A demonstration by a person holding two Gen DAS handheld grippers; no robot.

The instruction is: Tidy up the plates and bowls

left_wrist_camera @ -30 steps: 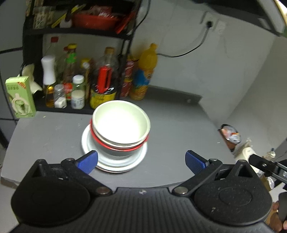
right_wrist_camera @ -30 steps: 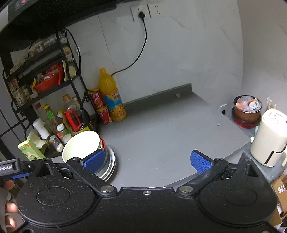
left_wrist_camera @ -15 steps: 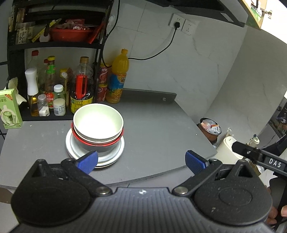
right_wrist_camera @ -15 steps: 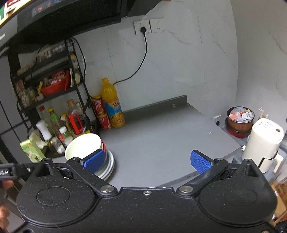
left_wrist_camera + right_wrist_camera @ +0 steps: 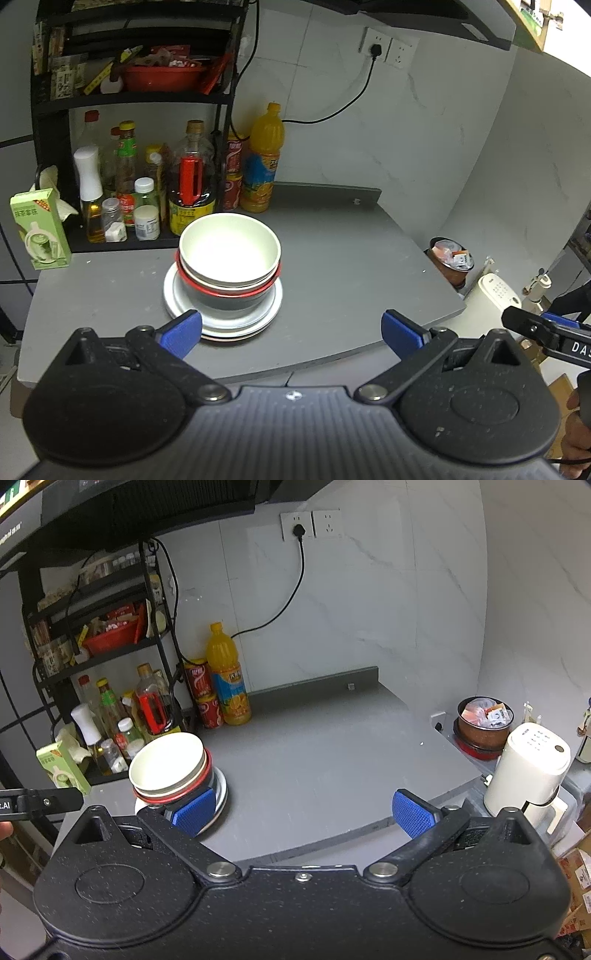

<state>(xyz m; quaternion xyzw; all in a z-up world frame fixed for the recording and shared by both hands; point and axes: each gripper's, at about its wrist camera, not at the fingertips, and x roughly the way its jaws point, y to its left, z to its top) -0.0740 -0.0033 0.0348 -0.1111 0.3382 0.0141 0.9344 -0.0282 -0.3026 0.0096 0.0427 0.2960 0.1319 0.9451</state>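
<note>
With bowls (image 5: 229, 254) nesting on plates (image 5: 225, 314) at centre frame, stacking looks done, and both grippers (image 5: 291, 330) (image 5: 303, 812) are hanging wide open, empty.

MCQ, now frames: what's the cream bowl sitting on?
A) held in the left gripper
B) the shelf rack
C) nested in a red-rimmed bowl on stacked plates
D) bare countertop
C: the cream bowl sits inside a red-rimmed bowl, which rests on the stacked plates on the grey countertop; the left gripper and the right gripper are open, holding nothing.
</note>
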